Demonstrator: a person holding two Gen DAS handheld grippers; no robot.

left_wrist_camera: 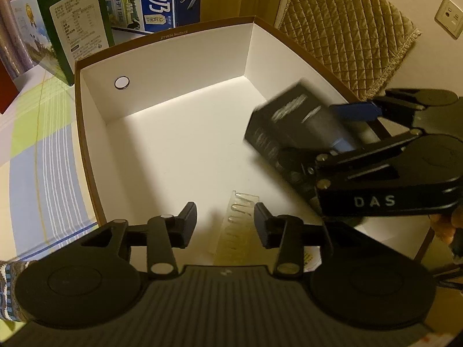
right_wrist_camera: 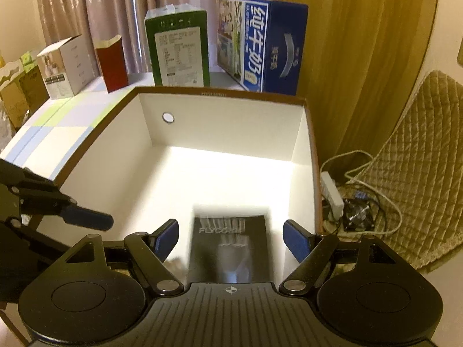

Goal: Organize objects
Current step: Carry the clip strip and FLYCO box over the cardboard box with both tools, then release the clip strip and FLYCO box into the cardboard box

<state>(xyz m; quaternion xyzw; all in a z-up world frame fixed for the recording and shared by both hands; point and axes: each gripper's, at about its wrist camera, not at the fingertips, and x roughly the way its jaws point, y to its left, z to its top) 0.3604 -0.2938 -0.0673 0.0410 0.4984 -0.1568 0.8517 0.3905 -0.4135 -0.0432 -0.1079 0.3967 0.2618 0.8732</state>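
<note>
A large open box [left_wrist_camera: 173,72] with white inside walls and a brown rim fills both views [right_wrist_camera: 217,121]. In the left wrist view my left gripper [left_wrist_camera: 225,222] stands open low inside it. A clear plastic strip of small pieces [left_wrist_camera: 235,225] lies between its fingers, untouched by the pads. My right gripper [left_wrist_camera: 327,133] comes in from the right. In its own view the right gripper [right_wrist_camera: 231,238] is open. A black FLYCO box [right_wrist_camera: 231,248], blurred, sits between the blue pads with a gap on each side. A finger of my left gripper [right_wrist_camera: 86,217] shows at the left.
Behind the big box stand a green carton [right_wrist_camera: 179,49] and a blue milk carton [right_wrist_camera: 266,46]. A red box [right_wrist_camera: 111,63] and a white box [right_wrist_camera: 66,69] sit further left on the checked tablecloth [left_wrist_camera: 37,144]. A quilted chair [right_wrist_camera: 419,173] and a power strip with cables [right_wrist_camera: 332,193] lie to the right.
</note>
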